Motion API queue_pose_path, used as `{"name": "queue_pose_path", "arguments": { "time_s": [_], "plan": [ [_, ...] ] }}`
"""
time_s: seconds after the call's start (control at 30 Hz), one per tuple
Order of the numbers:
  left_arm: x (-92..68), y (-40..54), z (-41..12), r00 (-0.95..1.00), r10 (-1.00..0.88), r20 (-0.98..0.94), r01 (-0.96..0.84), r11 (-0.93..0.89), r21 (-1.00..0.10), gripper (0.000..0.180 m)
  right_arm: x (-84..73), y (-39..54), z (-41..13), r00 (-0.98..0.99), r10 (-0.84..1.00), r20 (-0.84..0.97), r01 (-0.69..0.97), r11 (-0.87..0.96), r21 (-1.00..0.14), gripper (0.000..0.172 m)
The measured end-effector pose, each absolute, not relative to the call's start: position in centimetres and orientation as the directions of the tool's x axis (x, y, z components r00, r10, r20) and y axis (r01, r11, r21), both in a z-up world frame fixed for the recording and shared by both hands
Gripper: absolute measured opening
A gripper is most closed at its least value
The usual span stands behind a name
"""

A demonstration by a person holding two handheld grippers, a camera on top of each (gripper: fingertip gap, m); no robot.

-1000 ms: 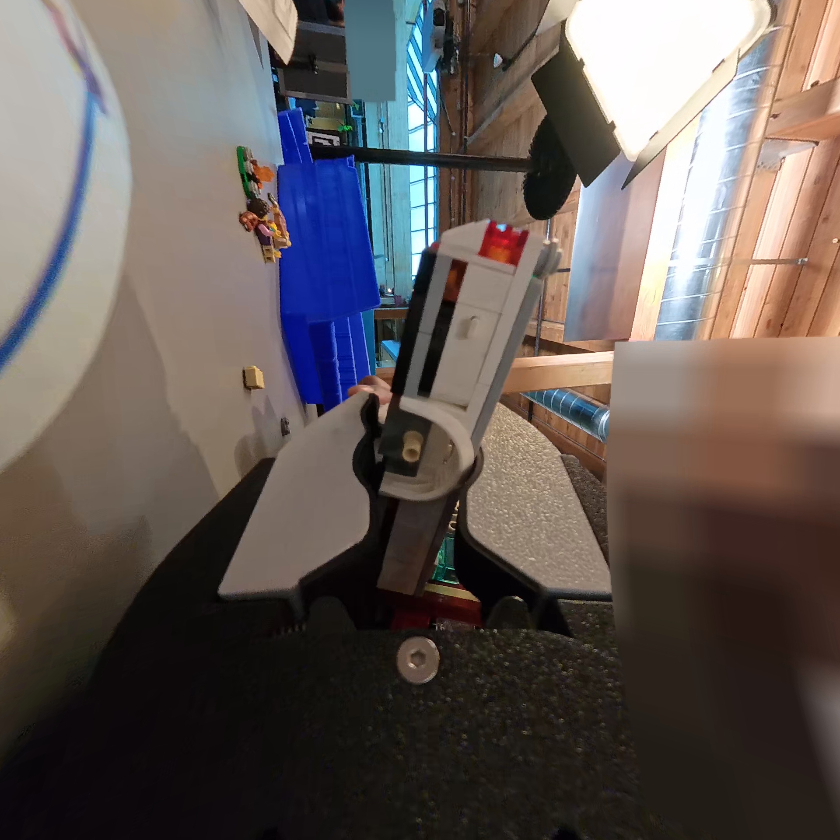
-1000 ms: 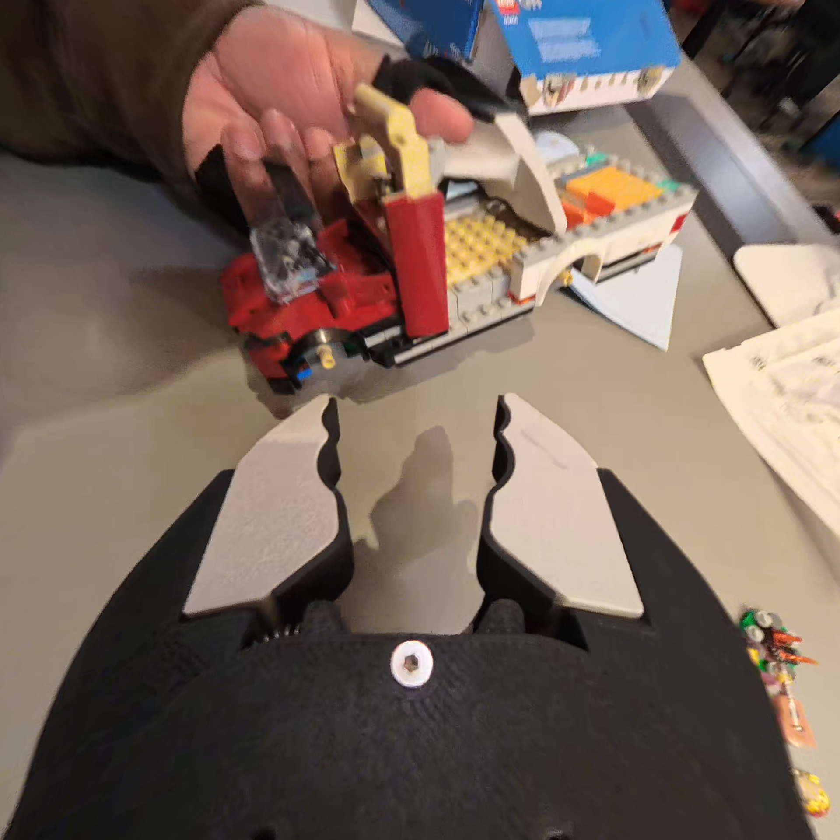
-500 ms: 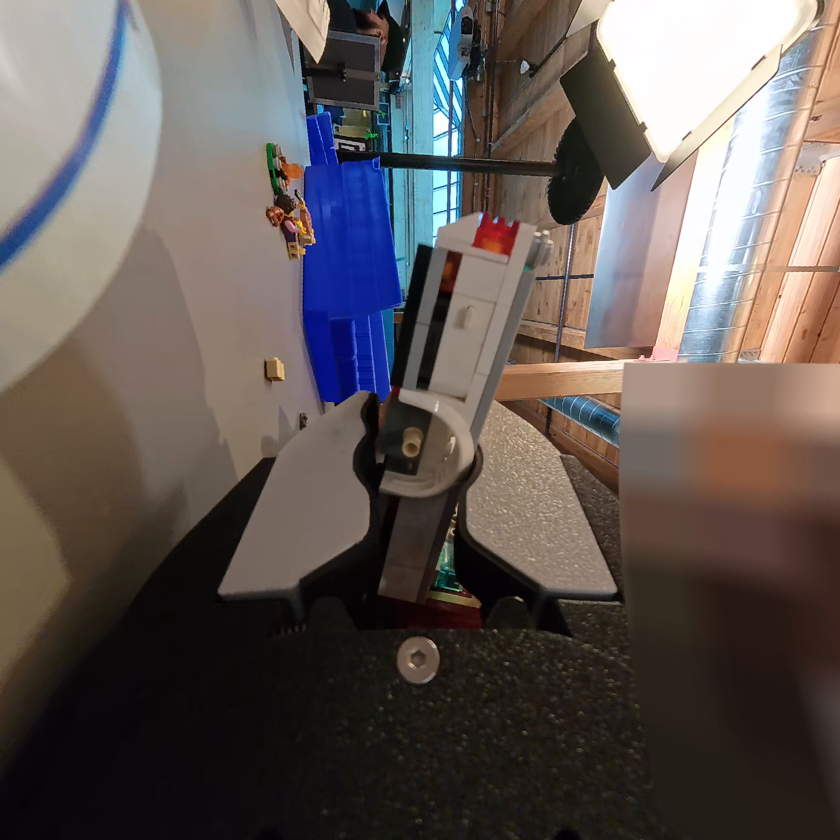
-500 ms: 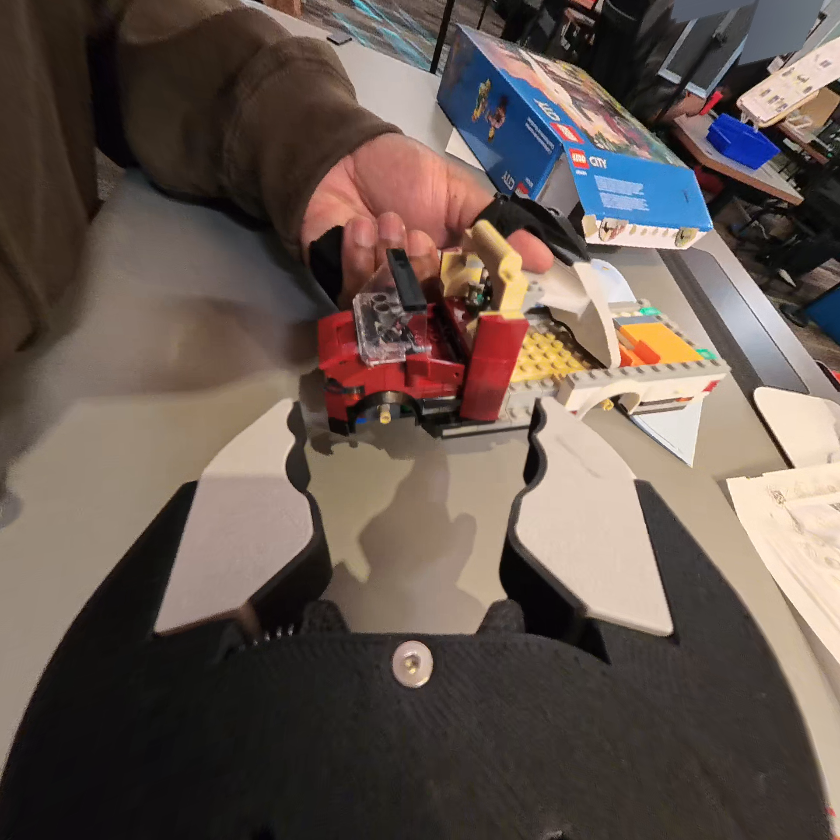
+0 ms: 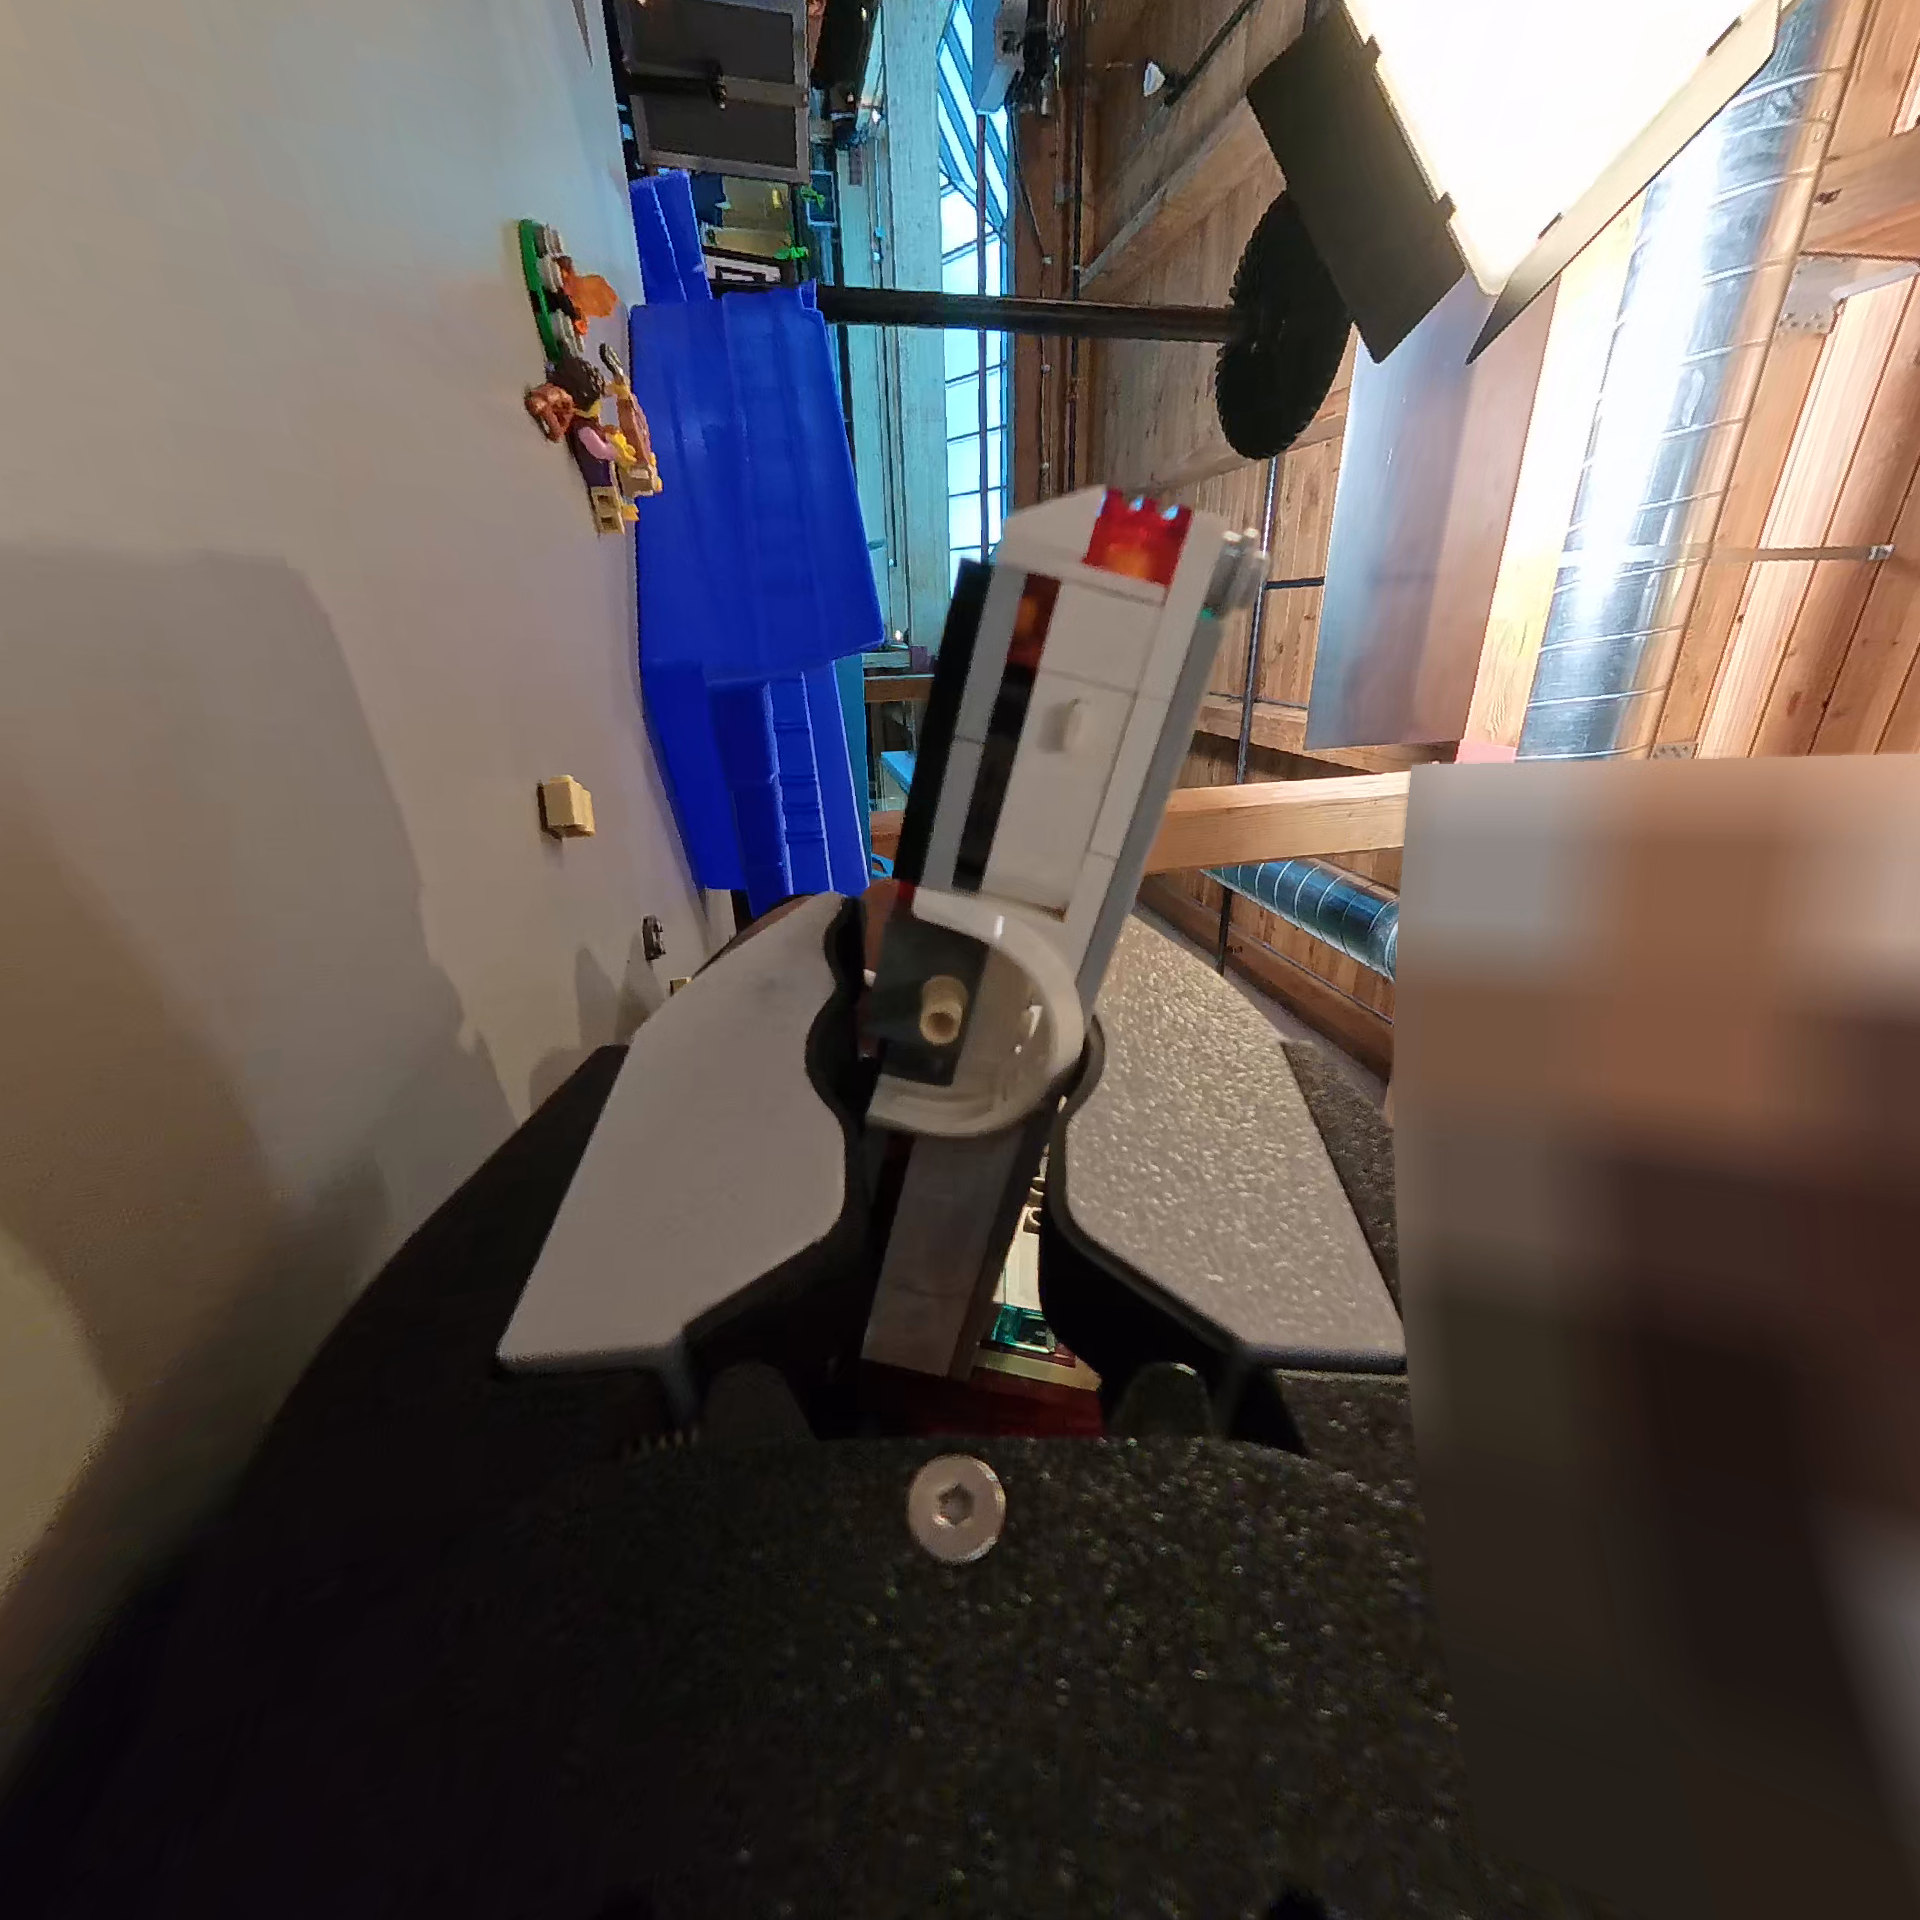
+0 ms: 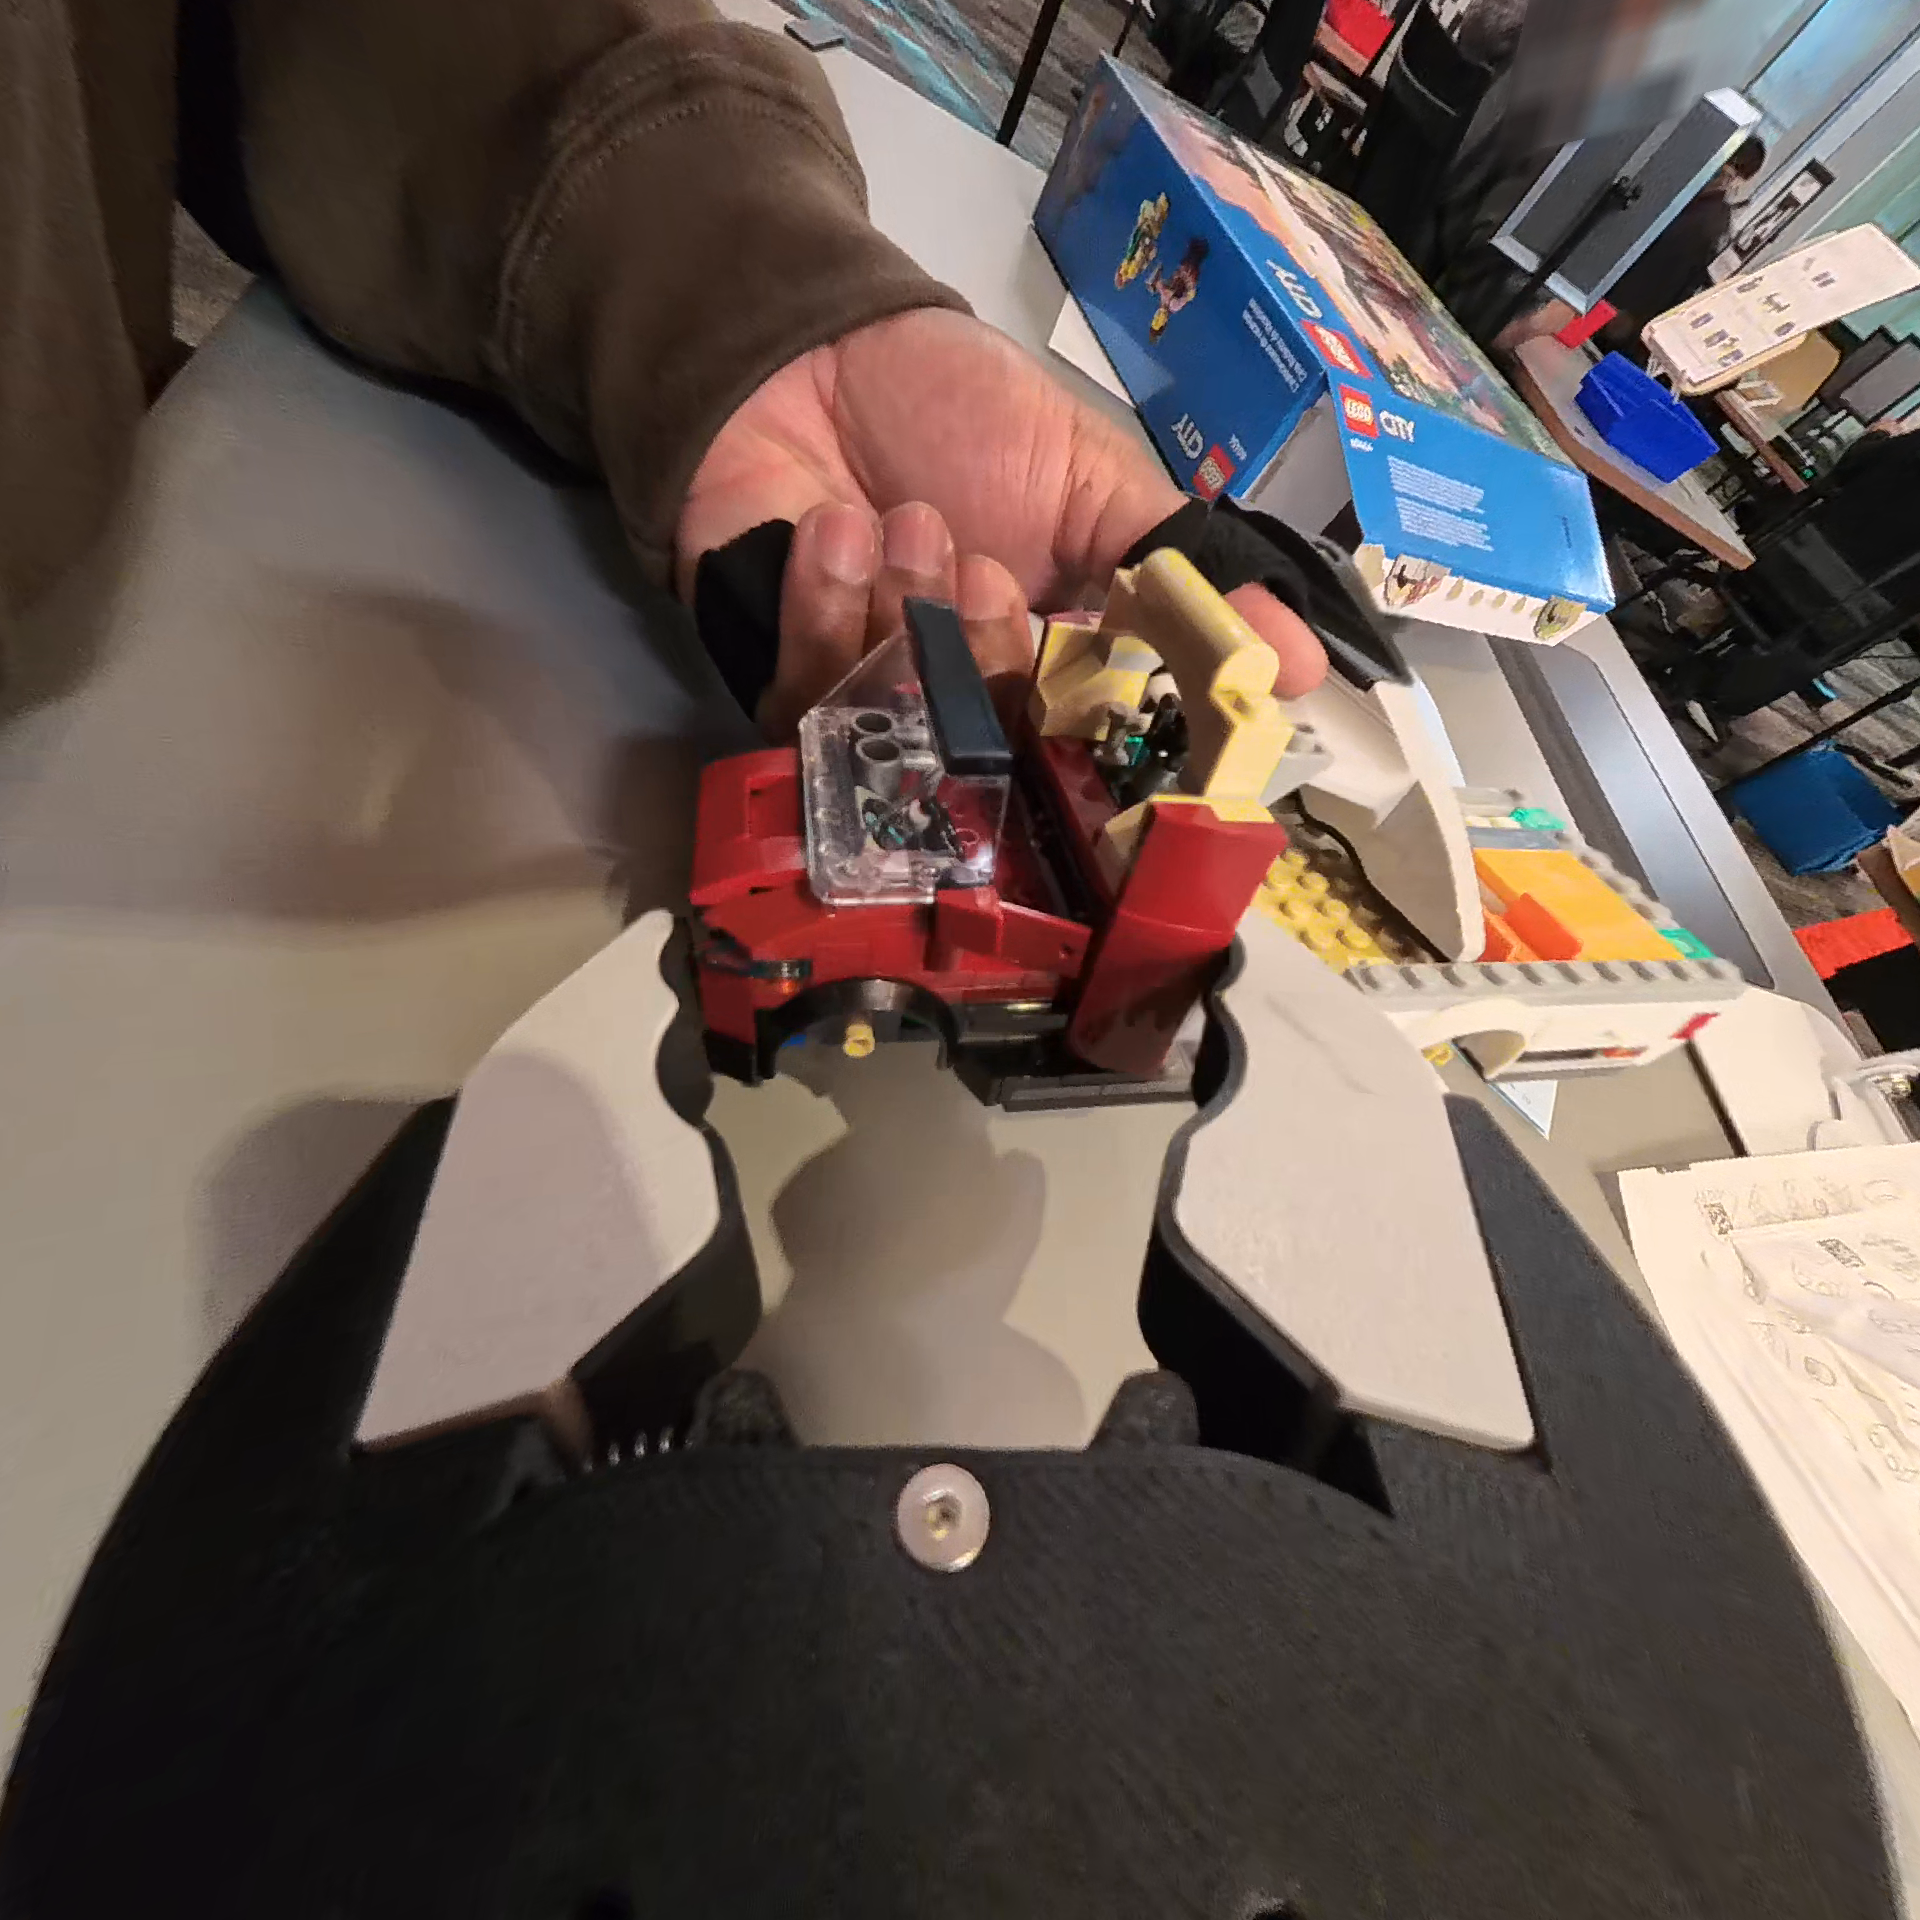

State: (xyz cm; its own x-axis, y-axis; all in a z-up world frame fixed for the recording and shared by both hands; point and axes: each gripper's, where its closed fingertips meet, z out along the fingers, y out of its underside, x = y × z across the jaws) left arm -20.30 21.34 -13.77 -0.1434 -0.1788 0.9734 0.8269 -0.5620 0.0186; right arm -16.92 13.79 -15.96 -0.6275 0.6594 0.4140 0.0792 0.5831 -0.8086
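Clamping a brick-built toy truck (image 5: 1049,769), the left hand-held gripper (image 5: 961,1023) fills the middle of its own frame, both pads pressed on the white and grey body at the wheel arch, with the truck's rear end rising toward the upper centre. In the right wrist view the right hand-held gripper (image 6: 951,997) stands released, its fingers (image 6: 582,1122) spread wide on either side of the same truck's red cab (image 6: 883,914), close to it, though contact with the pads cannot be made out. A hand (image 6: 966,488) in a brown sleeve reaches from the upper left of that frame over the cab. A blue box (image 6: 1340,343) lies on the grey desk (image 6: 260,748) at upper right, and printed sheets (image 6: 1808,1340) lie at the right edge.
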Motion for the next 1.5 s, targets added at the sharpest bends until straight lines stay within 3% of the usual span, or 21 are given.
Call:
{"name": "queue_pose_path", "arguments": {
  "time_s": [0.17, 0.4, 0.6, 0.8, 1.17, 1.27, 1.5],
  "plan": [
    [-19.7, 21.2, -13.1, -0.098, -0.222, 0.97, 0.794, -0.606, -0.059, 0.039, -16.6, 14.1, -15.7, -0.624, 0.649, 0.435, 0.042, 0.584, -0.811, 0.092],
    [-18.6, 20.4, -11.5, 0.003, -0.333, 0.943, 0.718, -0.656, -0.234, 0.047, -15.2, 14.6, -13.9, -0.688, 0.646, 0.332, -0.004, 0.454, -0.891, 0.091],
    [-19.1, 20.2, -11.4, -0.023, -0.337, 0.941, 0.715, -0.663, -0.22, 0.046, -14.7, 14.5, -13.9, -0.7, 0.618, 0.358, -0.037, 0.469, -0.883, 0.091],
    [-18.2, 19.0, -12.0, 0.084, -0.399, 0.913, 0.587, -0.721, -0.369, 0.038, -13.7, 14.2, -13.2, -0.744, 0.585, 0.323, -0.069, 0.414, -0.908, 0.091],
    [-16.9, 18.6, -12.0, -0.045, -0.36, 0.932, 0.564, -0.779, -0.273, 0.042, -12.3, 13.2, -12.4, -0.8, 0.527, 0.286, -0.104, 0.347, -0.932, 0.091],
    [-16.3, 18.7, -12.7, -0.015, -0.347, 0.938, 0.549, -0.787, -0.282, 0.051, -12.4, 13.4, -12.7, -0.798, 0.533, 0.282, -0.092, 0.355, -0.93, 0.091],
    [-15.4, 18.4, -12.8, -0.043, -0.35, 0.936, 0.525, -0.805, -0.277, 0.051, -12.3, 13.4, -12.0, -0.802, 0.537, 0.263, -0.099, 0.314, -0.944, 0.091]
  ]
}}
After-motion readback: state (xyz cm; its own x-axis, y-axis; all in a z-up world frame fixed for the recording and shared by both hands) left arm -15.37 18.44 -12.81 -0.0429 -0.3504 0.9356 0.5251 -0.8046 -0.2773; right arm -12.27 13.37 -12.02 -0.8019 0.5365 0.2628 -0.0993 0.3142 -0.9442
